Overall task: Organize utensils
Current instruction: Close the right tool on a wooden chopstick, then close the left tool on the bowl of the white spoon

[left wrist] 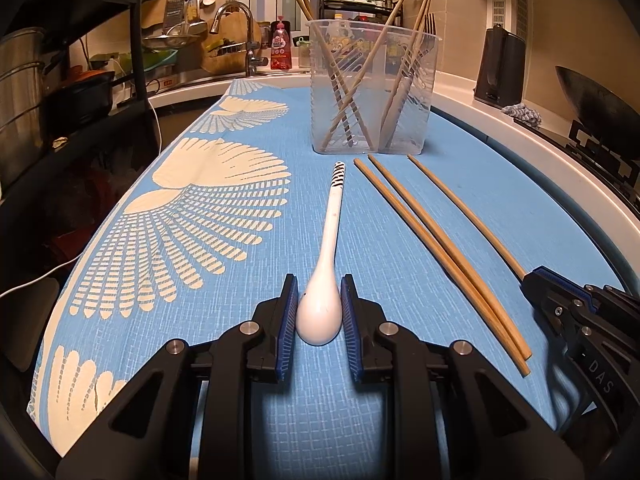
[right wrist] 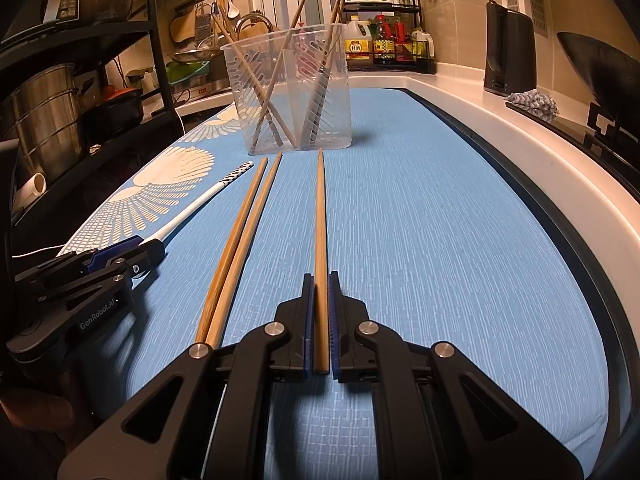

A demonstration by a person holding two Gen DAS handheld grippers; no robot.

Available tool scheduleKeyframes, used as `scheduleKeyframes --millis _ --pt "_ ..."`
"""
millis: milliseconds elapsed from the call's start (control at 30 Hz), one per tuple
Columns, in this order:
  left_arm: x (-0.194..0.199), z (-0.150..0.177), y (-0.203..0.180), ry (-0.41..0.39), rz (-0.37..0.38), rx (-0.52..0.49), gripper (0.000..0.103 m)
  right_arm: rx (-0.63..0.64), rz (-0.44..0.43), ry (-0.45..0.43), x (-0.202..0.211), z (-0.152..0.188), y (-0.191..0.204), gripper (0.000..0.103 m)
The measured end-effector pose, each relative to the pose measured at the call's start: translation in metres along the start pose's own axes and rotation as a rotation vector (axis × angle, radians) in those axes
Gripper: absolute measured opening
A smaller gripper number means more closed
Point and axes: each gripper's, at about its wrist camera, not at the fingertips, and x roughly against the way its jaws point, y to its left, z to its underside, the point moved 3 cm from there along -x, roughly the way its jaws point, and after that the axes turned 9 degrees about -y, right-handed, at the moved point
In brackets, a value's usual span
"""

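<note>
- My left gripper (left wrist: 319, 312) is closed against the bowl of a white spoon (left wrist: 325, 276) lying on the blue cloth (left wrist: 248, 360), probably so it can go into the clear holder (left wrist: 370, 92) ahead.
- The spoon's long axis runs away from me, its striped handle tip pointing at the holder.
- My right gripper (right wrist: 321, 322) is pinched narrowly around the near end of a single chopstick (right wrist: 320, 216), which also points straight at the holder.
- Two more chopsticks (right wrist: 240, 240) lie between them, parallel.
</note>
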Motion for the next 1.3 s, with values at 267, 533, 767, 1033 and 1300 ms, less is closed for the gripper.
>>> scheduleKeyframes --millis 267,533,767,1033,1300 --pt "0.0 0.0 -0.001 -0.002 -0.001 -0.013 0.022 0.002 0.001 0.0 0.0 0.0 0.001 0.007" --pt "0.0 -0.001 -0.002 0.003 0.02 -0.008 0.022 -0.015 0.008 0.004 0.002 -0.001 -0.001 0.007" --pt "0.012 -0.008 -0.004 -0.035 0.031 -0.011 0.021 -0.016 0.01 -0.047 0.019 -0.015 0.0 0.006" --pt "0.034 -0.026 -0.006 -0.135 0.037 -0.033 0.021 -0.002 0.002 -0.13 0.044 -0.043 0.004 0.006" --pt "0.05 -0.039 -0.01 -0.22 0.039 -0.071 0.021 0.014 0.001 -0.169 0.055 -0.06 0.005 0.006"
